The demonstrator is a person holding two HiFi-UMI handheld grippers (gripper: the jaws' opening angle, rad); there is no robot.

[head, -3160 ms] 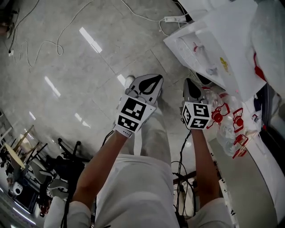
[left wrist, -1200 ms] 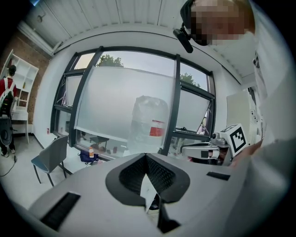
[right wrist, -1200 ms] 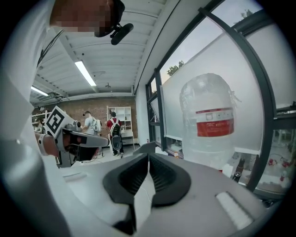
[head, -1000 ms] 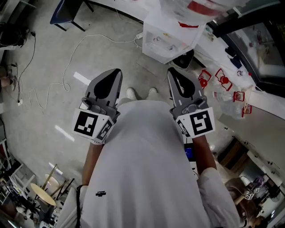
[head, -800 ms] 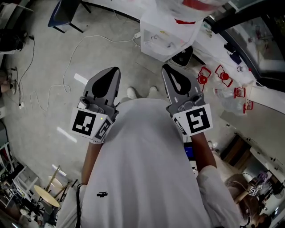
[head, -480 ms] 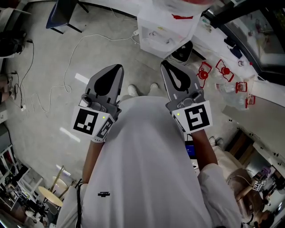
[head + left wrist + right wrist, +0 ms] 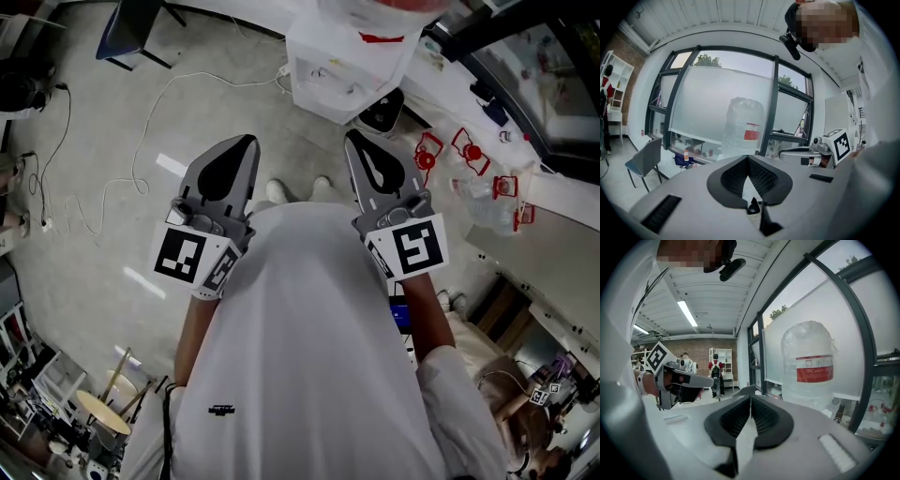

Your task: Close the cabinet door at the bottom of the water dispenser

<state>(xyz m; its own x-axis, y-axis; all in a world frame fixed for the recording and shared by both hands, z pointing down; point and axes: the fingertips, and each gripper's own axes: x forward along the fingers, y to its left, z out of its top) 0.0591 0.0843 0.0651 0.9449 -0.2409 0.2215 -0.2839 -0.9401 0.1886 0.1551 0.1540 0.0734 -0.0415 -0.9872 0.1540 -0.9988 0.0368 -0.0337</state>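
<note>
Grey polished floor [image 7: 216,56], with tall windows [image 7: 708,103] along the far wall. The water dispenser [image 7: 347,56] stands just ahead of the person, at the top of the head view, carrying a red-labelled bottle [image 7: 808,366]. Its bottom cabinet door cannot be made out. Left gripper [image 7: 247,141] and right gripper [image 7: 352,137] are held before the torso, well apart and short of the dispenser — jaws of each pressed together, nothing between them.

The left claw [image 7: 245,144] and right claw [image 7: 355,140] pointed forward, side by side, jaws together. The white water dispenser [image 7: 323,58] stood just beyond the right claw; a white cable [image 7: 174,81] crossed the floor [image 7: 234,47] beyond the left claw.
</note>
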